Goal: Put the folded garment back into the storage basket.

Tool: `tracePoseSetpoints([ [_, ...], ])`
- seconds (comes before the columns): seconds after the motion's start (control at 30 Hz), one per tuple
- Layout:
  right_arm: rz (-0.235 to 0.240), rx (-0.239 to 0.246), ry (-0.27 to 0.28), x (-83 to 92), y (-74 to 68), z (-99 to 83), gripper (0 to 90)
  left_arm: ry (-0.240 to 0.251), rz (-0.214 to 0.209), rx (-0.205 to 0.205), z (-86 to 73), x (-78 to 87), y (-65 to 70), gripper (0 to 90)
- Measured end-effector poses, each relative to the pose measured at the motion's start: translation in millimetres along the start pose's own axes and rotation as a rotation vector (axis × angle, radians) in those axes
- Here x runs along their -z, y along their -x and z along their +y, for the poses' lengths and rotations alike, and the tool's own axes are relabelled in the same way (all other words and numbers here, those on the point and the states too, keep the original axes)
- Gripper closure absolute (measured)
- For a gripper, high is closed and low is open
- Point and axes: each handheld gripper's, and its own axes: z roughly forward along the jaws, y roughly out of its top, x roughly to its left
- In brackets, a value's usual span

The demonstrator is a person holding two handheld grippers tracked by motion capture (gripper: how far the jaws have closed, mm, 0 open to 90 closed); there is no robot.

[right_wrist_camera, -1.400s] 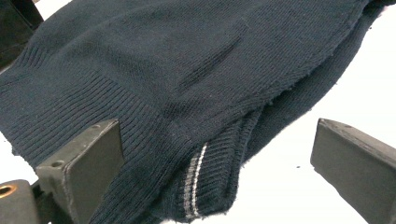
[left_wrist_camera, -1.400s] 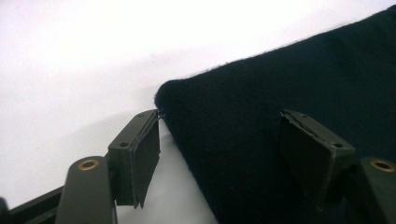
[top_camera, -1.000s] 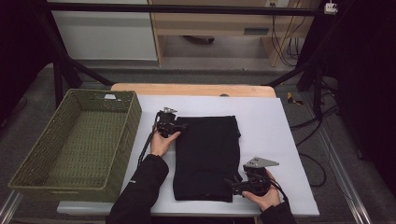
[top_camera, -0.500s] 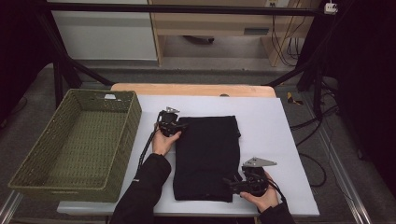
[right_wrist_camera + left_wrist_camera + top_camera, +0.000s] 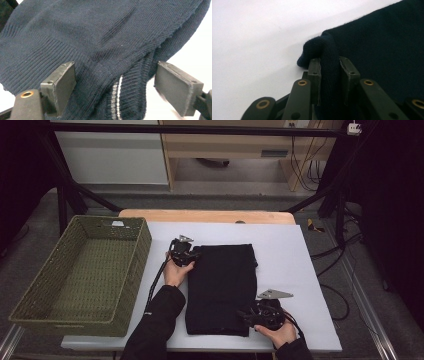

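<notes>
A folded dark navy sweater (image 5: 222, 287) lies flat in the middle of the white table (image 5: 300, 265). At its far left corner sits my left gripper (image 5: 194, 255). In the left gripper view that left gripper (image 5: 330, 75) has just been closing, and its pads (image 5: 314, 75) now pinch a raised fold of the sweater (image 5: 382, 42). My right gripper (image 5: 246, 316) is at the near right edge. Its jaws (image 5: 125, 87) have just been closing but stand wide, with the ribbed hem (image 5: 117, 97) of the sweater (image 5: 100, 32) between them and the right pad (image 5: 177, 87) off the cloth.
A green wicker basket (image 5: 142, 245) stands on the table's left side, close to my left forearm. Bare white table lies to the sweater's right. A wooden edge (image 5: 210, 216) runs along the back, with dark frame legs and cables beyond.
Both hands have stayed where they were and the sweater lies the same. The jaw motion is too small to make out from above.
</notes>
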Motion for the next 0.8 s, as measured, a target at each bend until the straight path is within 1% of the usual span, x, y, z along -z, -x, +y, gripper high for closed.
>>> tracePoseSetpoints([
  [0.07,-0.009,-0.007,-0.003,-0.7,-1.6,0.4,18.4,0.008,-0.008,0.01,-1.1,-0.2,-1.2,72.7],
  [0.13,-0.007,-0.021,-0.005,-1.3,-2.3,1.4,19.4,0.012,-0.021,0.019,-2.0,-0.2,-3.2,72.6],
  [0.17,-0.014,-0.02,-0.007,-1.8,-3.2,1.7,20.1,0.015,-0.025,0.02,-2.3,-0.3,-3.8,72.5],
  [0.27,-0.008,-0.023,-0.01,-2.2,-6.1,2.3,25.0,0.022,-0.021,0.01,-3.0,-0.7,-2.9,72.4],
  [0.4,-0.006,-0.053,-0.012,-2.1,-8.4,3.0,34.9,0.023,-0.018,0.008,-3.1,-0.7,-2.6,72.4],
  [0.53,-0.008,-0.062,-0.038,-2.9,-13.7,4.9,44.8,0.021,-0.011,0.003,-2.6,-0.6,-0.9,72.6],
  [0.57,-0.002,-0.069,-0.041,-3.2,-14.3,4.9,47.7,0.02,-0.01,0.002,-2.6,-0.6,-0.8,72.6],
  [0.67,0.019,-0.099,-0.047,-3.6,-14.5,5.0,54.9,0.019,-0.01,0.003,-2.4,-0.4,-0.8,72.9],
  [0.8,0.025,-0.136,-0.057,-3.5,-12.8,5.6,61.9,0.015,-0.002,0.007,-1.9,0.0,0.5,73.5],
])
